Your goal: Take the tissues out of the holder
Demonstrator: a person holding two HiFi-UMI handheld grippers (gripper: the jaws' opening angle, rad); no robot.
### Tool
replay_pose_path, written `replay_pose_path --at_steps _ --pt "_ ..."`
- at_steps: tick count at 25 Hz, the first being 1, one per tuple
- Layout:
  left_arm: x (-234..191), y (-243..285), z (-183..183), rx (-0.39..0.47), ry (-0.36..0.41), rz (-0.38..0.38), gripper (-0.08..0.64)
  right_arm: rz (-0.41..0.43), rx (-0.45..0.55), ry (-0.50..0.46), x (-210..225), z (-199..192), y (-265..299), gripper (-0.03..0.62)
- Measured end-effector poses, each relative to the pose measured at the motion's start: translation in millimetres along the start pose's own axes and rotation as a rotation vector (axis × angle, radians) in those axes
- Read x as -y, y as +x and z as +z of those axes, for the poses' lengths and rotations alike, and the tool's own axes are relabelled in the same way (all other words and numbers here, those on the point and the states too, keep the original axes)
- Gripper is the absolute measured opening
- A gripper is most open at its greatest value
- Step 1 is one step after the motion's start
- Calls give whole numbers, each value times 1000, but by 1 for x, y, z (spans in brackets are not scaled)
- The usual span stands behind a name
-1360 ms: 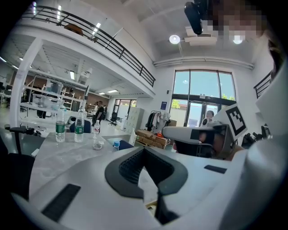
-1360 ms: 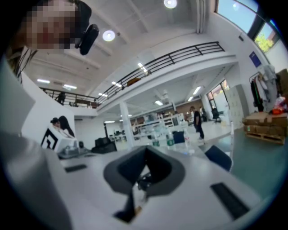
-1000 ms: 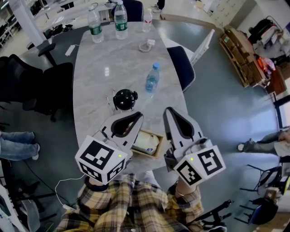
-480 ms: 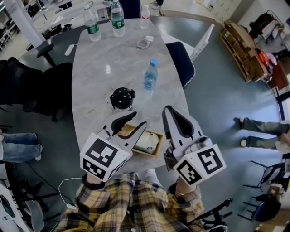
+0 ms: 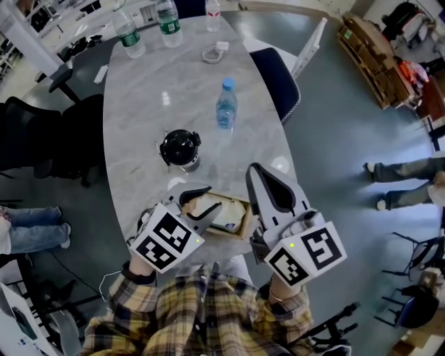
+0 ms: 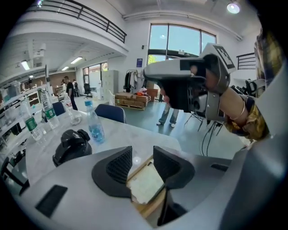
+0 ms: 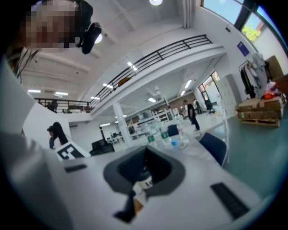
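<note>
marble table (image 5: 139, 104) | carries tissue holder (image 5: 243, 221), black round object (image 5: 179, 147), blue-capped bottle (image 5: 226, 106), cable (image 5: 212, 53)

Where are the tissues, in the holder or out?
In. The tissues lie flat inside the wooden holder, with the left gripper open over them.

Head view: left gripper (image 5: 211, 198) covers the left end of the wooden tissue holder (image 5: 243, 220); only part of the tissue pack (image 5: 228, 217) shows. The far water bottles (image 5: 167, 19) are cut by the top edge.
Left gripper view: the holder's near end (image 6: 149, 210) is lost under the gripper body.
Right gripper view: soft throughout. A white-labelled bit (image 7: 145, 182) under the jaws is unidentifiable, and the distant bottles (image 7: 173, 134) are smears.
</note>
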State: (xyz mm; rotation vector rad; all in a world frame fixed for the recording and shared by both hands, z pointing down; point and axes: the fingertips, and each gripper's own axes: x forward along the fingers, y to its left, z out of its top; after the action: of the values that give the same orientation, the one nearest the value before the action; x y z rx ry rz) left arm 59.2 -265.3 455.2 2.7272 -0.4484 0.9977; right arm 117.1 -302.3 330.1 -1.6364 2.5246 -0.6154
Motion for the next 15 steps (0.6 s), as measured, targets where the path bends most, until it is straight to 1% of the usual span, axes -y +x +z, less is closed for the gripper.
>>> replay_pose_path --at_steps 4,7,12,15 --pt "14 16 -36 -143 73 -101 146 -16 -7 31 6 -10 -3 9" --pt "22 30 -55 -224 123 -161 146 -30 -17 52 13 -17 -4 9" --pt "36 49 -86 -368 245 -238 146 -56 -25 79 23 -29 -10 9" --pt "39 57 -101 -434 318 -253 146 -69 -25 94 27 -34 -13 9"
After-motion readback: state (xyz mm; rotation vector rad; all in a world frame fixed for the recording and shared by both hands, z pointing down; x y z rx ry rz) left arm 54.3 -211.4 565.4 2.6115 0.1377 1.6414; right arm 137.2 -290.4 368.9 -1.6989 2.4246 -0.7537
